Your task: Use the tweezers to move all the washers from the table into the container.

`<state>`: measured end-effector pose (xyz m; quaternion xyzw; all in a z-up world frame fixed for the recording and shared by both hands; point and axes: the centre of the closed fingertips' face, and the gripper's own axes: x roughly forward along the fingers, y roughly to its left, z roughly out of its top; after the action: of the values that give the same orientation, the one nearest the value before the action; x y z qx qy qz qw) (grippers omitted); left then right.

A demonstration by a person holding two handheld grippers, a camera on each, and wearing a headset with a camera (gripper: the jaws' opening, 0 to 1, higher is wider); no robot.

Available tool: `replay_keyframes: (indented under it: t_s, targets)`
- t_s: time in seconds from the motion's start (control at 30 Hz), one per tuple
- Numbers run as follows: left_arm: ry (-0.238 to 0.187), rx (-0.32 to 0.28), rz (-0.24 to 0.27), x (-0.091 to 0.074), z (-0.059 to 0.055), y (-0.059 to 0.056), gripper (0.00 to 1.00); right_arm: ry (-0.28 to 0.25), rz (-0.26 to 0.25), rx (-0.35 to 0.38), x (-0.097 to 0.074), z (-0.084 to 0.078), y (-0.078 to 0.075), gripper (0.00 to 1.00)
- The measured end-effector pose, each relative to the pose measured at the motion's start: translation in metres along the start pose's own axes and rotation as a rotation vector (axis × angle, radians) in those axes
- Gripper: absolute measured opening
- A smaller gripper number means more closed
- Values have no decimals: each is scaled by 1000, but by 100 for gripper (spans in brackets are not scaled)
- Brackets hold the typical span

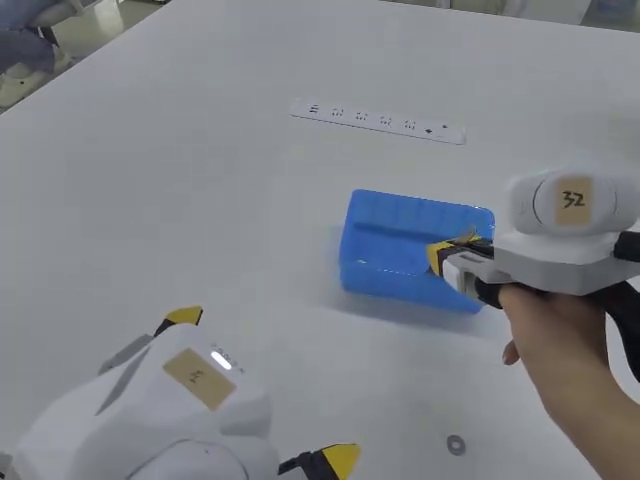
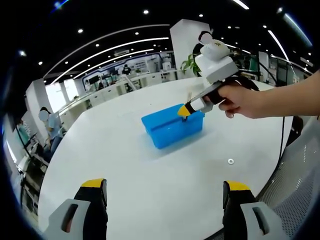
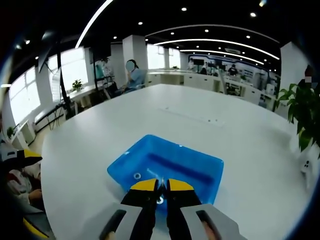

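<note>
A blue container (image 1: pixel 400 245) stands mid-table. My right gripper (image 1: pixel 442 256) hovers over its right end, shut on thin tweezers (image 1: pixel 466 240) that point down into it. In the right gripper view the yellow jaws (image 3: pixel 161 185) are pressed together above the container (image 3: pixel 200 170), and a washer (image 3: pixel 137 176) lies on its floor. One washer (image 1: pixel 456 444) lies on the table near the front edge, also seen as the small ring (image 2: pixel 230 161) in the left gripper view. My left gripper (image 1: pixel 262 388) is open at the front left, away from both, with nothing between its fingers.
A white power strip (image 1: pixel 378 120) lies flat on the table beyond the container. The hand holding the right gripper (image 2: pixel 184 111) reaches in from the right. Bare white tabletop (image 1: pixel 150 180) spreads to the left.
</note>
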<state>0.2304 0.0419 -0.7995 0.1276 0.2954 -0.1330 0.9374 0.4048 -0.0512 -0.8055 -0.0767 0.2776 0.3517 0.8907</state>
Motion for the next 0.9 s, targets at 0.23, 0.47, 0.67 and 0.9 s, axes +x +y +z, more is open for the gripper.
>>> replay_keyframes:
  t_s: [0.23,0.47,0.67,0.9]
  targets:
    - [-6,7,2,-1,1,0,99,-40,35,-5,-24,13,8,2]
    - [-10,4,4,-1,2,0,99,-67,44,-4,-59,15,10,2]
    - [-10,6,2,-1,2,0,99,-57,58,30,-84,5,13,2]
    - [-13,-4,1,-2,2,0,99,10,61,39,-101,-26,20,2]
